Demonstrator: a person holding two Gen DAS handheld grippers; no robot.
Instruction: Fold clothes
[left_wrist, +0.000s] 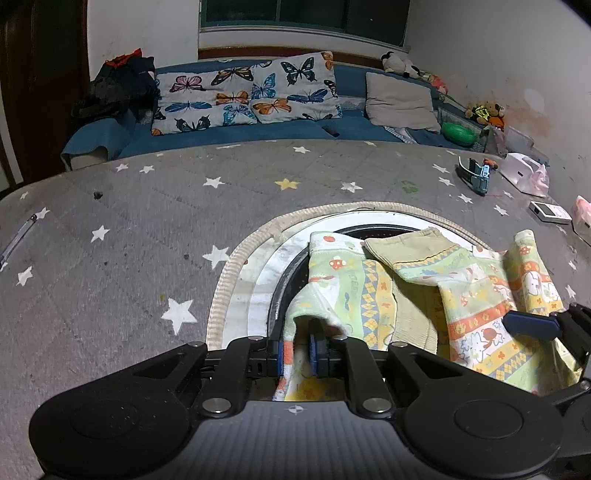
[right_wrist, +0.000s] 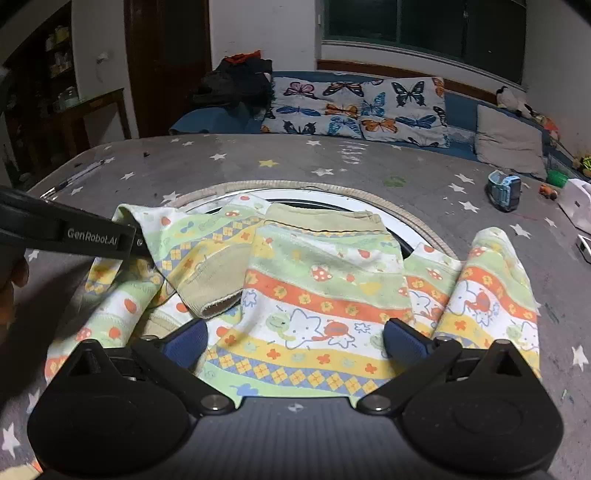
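A small child's garment (right_wrist: 325, 295) with green, yellow and orange cartoon stripes and a beige inner lining lies crumpled on the grey star-print table cover, over a round white and black disc (left_wrist: 266, 266). My left gripper (left_wrist: 301, 349) is shut on the garment's (left_wrist: 369, 295) left edge, cloth pinched between its blue pads. My right gripper (right_wrist: 295, 341) is open, its fingers spread wide just above the garment's near edge. The left gripper's arm also shows in the right wrist view (right_wrist: 74, 232) at the garment's left corner. A right fingertip (left_wrist: 532, 325) shows in the left wrist view.
A blue sofa (left_wrist: 236, 129) with butterfly cushions and a grey pillow runs behind the table. A blue toy (right_wrist: 504, 190), a white box (right_wrist: 576, 201) and small items lie at the table's far right. A pen (right_wrist: 79, 175) lies far left.
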